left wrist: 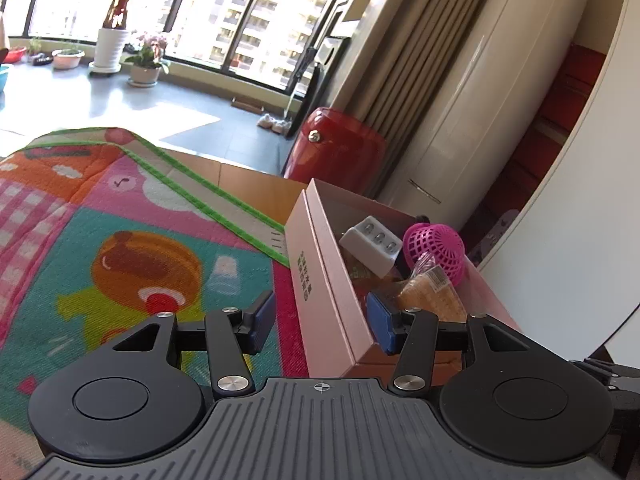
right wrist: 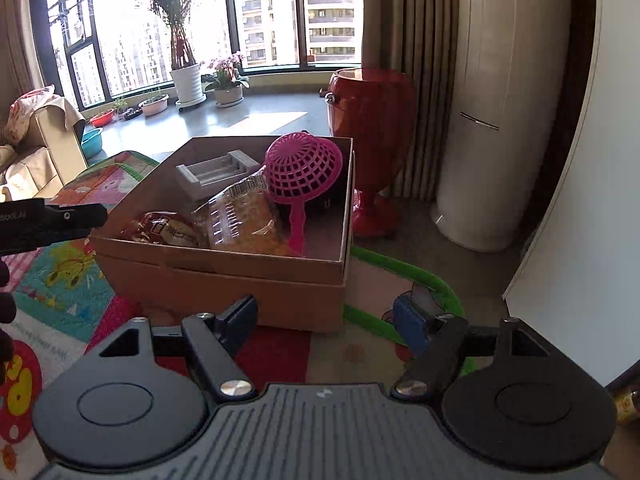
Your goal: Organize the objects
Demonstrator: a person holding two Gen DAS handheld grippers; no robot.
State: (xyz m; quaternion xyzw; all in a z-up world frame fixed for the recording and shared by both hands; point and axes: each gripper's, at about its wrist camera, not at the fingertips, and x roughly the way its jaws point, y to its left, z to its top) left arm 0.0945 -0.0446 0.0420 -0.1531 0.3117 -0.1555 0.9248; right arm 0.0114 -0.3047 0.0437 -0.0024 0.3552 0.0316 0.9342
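Note:
A pink cardboard box (left wrist: 320, 280) stands on a colourful play mat (left wrist: 120, 240). It holds a white battery charger (left wrist: 372, 246), a magenta mesh strainer (left wrist: 434, 250) and a wrapped snack (left wrist: 432, 296). My left gripper (left wrist: 322, 322) is open, its jaws either side of the box's near wall. In the right wrist view the box (right wrist: 240, 280) shows the charger (right wrist: 216, 174), strainer (right wrist: 304, 172), clear snack packet (right wrist: 244, 216) and a brown snack pack (right wrist: 168, 232). My right gripper (right wrist: 326, 322) is open and empty, just in front of the box.
A red vase-shaped stand (right wrist: 372, 128) and a tall white air conditioner (right wrist: 500, 120) stand behind the box beside curtains. A white panel (right wrist: 592, 200) is at the right. Potted plants (right wrist: 188, 80) line the window. The left gripper's body (right wrist: 48, 224) reaches in from the left.

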